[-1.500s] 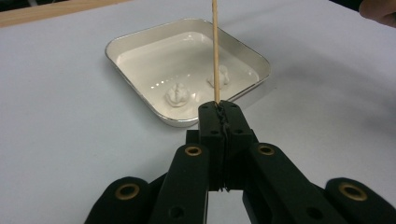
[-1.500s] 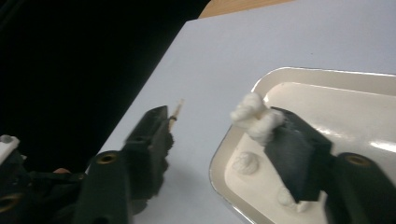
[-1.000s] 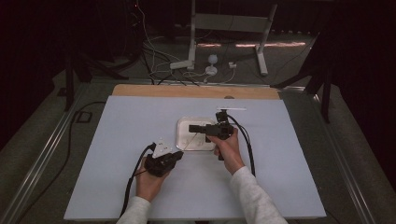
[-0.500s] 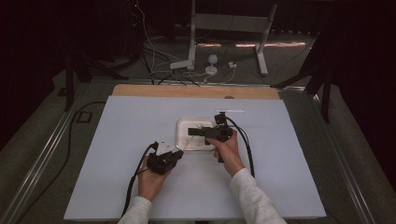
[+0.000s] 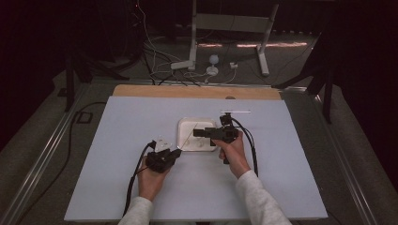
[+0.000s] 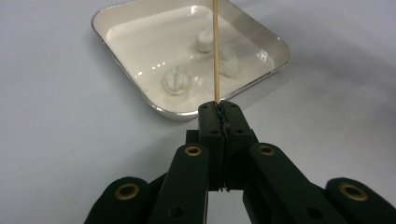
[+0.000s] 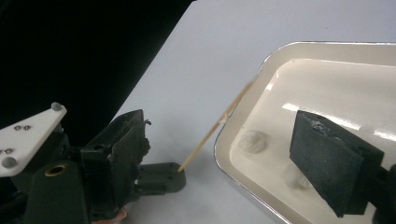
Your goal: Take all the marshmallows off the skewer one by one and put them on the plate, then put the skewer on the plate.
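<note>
A white square tray (image 5: 182, 123) lies mid-table and holds three white lumps (image 6: 177, 80). My left gripper (image 6: 218, 106) is shut on the base of a thin wooden skewer (image 6: 216, 51), which points out over the tray. In the high view the left gripper (image 5: 174, 153) sits just off the tray's near-left corner. My right gripper (image 5: 197, 132) hovers over the tray from the right, pointing left. Its jaws stand wide apart with nothing pressed between them. In the right gripper view (image 7: 219, 135) the skewer (image 7: 205, 137) crosses the tray rim (image 7: 219, 149), beside a lump (image 7: 254, 140).
The pale blue table sheet (image 5: 117, 122) ends at a wooden strip (image 5: 141, 90) at the far edge. A small white bar (image 5: 234, 111) lies behind the tray. Cables (image 5: 133, 176) trail from both grippers toward the person. Stand legs and wires sit on the floor beyond.
</note>
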Tool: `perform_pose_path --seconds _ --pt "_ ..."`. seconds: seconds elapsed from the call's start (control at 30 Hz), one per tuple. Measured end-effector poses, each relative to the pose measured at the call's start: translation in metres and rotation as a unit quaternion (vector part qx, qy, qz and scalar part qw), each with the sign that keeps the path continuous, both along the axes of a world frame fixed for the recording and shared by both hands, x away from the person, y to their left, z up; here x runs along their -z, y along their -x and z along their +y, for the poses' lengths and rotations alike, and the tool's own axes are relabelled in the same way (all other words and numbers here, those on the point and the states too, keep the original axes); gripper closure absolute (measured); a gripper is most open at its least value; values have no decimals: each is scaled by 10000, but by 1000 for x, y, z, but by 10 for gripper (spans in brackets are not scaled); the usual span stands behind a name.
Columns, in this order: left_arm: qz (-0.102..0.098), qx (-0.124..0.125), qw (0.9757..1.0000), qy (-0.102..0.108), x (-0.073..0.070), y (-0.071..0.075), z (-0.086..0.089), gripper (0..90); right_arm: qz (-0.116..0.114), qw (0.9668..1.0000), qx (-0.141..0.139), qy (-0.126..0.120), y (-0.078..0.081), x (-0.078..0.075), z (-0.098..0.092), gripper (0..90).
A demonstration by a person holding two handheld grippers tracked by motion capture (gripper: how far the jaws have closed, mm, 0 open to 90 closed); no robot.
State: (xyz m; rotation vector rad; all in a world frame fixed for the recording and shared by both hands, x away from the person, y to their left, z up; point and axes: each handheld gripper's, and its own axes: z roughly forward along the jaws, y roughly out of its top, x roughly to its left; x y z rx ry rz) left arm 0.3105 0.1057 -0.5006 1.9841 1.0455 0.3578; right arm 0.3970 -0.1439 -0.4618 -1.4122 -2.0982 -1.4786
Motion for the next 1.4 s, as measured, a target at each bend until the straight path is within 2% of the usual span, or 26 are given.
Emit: perform_pose_path --seconds 0.37,0.5,0.6,1.1,1.23,1.33,1.4 --pt "-79 -132 9995 263 -9 -12 -6 900 -476 9982 -114 333 10 -1 -7 178" --pt "-103 -200 9992 326 -14 -18 -9 900 -489 9982 -116 324 12 2 -12 167" --pt "-114 -252 9990 363 -17 -23 -12 900 -480 9978 -134 426 14 5 -16 164" --pt "19 -504 9983 295 -13 -44 -23 898 -721 9953 -29 640 25 5 -32 164" --pt "49 -533 9982 281 -11 -48 -27 897 -845 9937 -15 738 29 3 -35 162" --pt "38 -487 9982 345 -9 -50 -30 895 -903 9928 -54 790 31 4 -37 148" --pt "65 -488 9984 291 -7 -51 -33 896 -887 9928 -65 808 33 5 -39 145"
